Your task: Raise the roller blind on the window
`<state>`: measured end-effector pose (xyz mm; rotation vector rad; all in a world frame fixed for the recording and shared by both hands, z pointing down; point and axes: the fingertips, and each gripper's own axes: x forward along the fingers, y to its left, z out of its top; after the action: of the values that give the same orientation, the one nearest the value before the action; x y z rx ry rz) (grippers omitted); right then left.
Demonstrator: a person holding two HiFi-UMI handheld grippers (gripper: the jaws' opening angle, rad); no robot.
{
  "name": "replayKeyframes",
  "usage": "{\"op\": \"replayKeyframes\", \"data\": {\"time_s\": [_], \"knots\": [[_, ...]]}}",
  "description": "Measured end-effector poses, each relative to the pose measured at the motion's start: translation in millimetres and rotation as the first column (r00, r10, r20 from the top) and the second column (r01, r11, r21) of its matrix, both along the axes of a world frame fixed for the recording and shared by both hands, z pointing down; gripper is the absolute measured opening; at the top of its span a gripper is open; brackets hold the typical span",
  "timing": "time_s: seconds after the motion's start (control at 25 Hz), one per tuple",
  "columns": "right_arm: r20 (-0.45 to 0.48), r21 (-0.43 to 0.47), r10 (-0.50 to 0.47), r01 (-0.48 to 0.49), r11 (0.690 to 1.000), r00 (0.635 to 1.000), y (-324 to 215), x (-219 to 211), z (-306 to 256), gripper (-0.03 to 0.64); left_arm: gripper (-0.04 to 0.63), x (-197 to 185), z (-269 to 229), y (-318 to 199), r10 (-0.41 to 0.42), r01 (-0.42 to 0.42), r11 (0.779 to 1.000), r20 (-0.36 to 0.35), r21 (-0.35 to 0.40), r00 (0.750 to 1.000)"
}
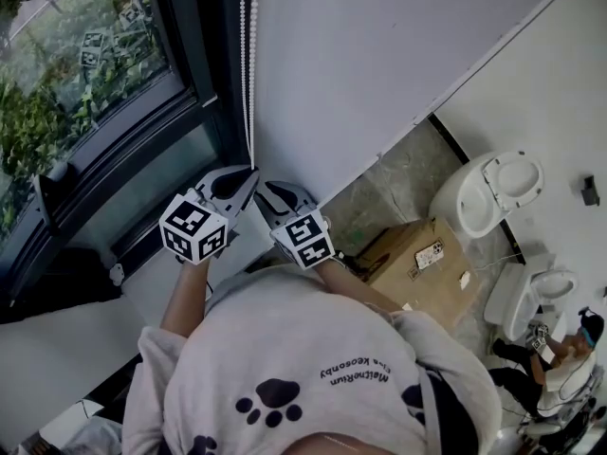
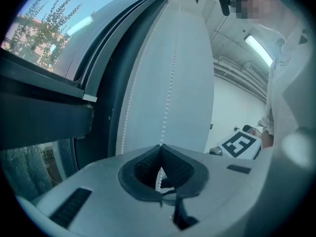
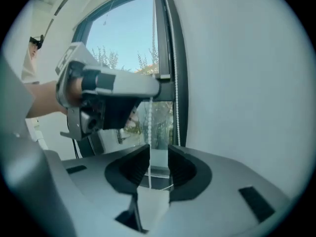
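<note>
Blind chain [image 2: 168,99] pinched in left claw [image 2: 160,147]

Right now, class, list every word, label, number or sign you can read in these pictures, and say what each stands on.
"MeitheRium", upside down and uncertain: grey paw-print sweatshirt; the smaller line beside it is too blurred.
White label on the brown cardboard box: too small to read.
Black-and-white marker cubes: square patterns only, no letters.
</note>
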<state>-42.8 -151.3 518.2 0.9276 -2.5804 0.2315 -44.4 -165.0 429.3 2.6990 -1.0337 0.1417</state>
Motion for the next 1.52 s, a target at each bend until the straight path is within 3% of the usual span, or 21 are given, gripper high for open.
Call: {"op": "replayKeyframes", "data": {"time_s": [0.16,0.32,0.44,0.8,1.24,1.52], "knots": [[0.063,0.097,0.005,-0.011,0.995,0.998,3.0,2.9,-56.5,0.109,0.008,-0.6,-0.2,-0.6,-0.001,0.001,1.000,-0.006,0.005,1.000],[0.029,0.097,-0.006,0.003,0.995,1.000,4.1,2.9,-81.0,0.110,0.008,-3.7,-0.9,-1.1,-0.010,0.010,1.000,-0.016,0.004,1.000],[0.089,0.131,-0.006,-0.006,0.991,0.996,4.6,8.0,-106.3,0.110,0.008,-6.0,-1.1,-1.7,-0.015,0.015,1.000,-0.013,0.010,1.000],[0.222,0.279,-0.034,-0.030,0.960,0.974,0.8,-1.8,-196.5,0.110,0.008,-3.3,0.0,-0.5,-0.009,0.009,1.000,-0.016,0.013,1.000],[0.310,0.381,-0.052,-0.074,0.922,0.949,-17.8,-15.6,-274.7,0.107,0.008,1.2,-0.4,1.1,-0.002,0.003,1.000,-0.025,0.021,1.000],[0.343,0.418,-0.066,-0.090,0.904,0.937,-24.9,-18.9,-310.3,0.052,0.008,3.3,-0.9,2.6,0.003,-0.002,1.000,-0.037,0.025,0.999]]}}
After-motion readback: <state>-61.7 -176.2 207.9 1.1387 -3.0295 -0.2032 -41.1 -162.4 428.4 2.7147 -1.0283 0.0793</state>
